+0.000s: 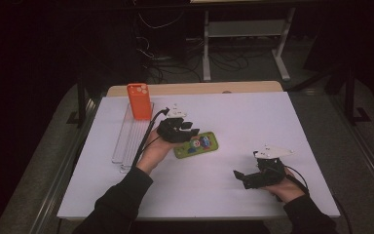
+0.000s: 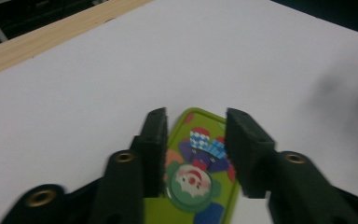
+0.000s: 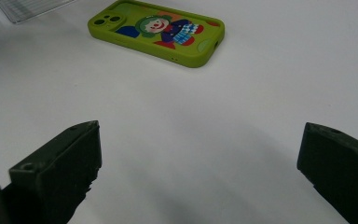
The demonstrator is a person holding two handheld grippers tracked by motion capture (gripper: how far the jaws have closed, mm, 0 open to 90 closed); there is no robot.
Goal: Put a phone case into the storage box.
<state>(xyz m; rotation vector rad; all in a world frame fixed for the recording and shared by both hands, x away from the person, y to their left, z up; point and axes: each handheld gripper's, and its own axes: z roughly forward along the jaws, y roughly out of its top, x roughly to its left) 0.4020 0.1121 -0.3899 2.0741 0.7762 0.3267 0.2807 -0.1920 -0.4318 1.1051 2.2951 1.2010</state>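
The left gripper (image 2: 195, 154) straddles the green phone case (image 1: 196, 145), lying flat just left of table centre, jaws not yet clamped; lifting remains. At four o'clock, the right gripper (image 3: 198, 172) rests wide open.

- The right gripper (image 3: 200, 172) has its two black jaws standing wide apart, low over the white tabletop (image 3: 261, 84), with nothing between them.
- A green rubbery phone case with a clown picture (image 3: 161, 31) lies flat farther off.
- A clear ribbed plastic rack (image 3: 30, 8) sits at the top left corner.

Bare white table (image 1: 253, 122) around green phone case (image 1: 196, 145); clear rack (image 1: 129, 139) left.
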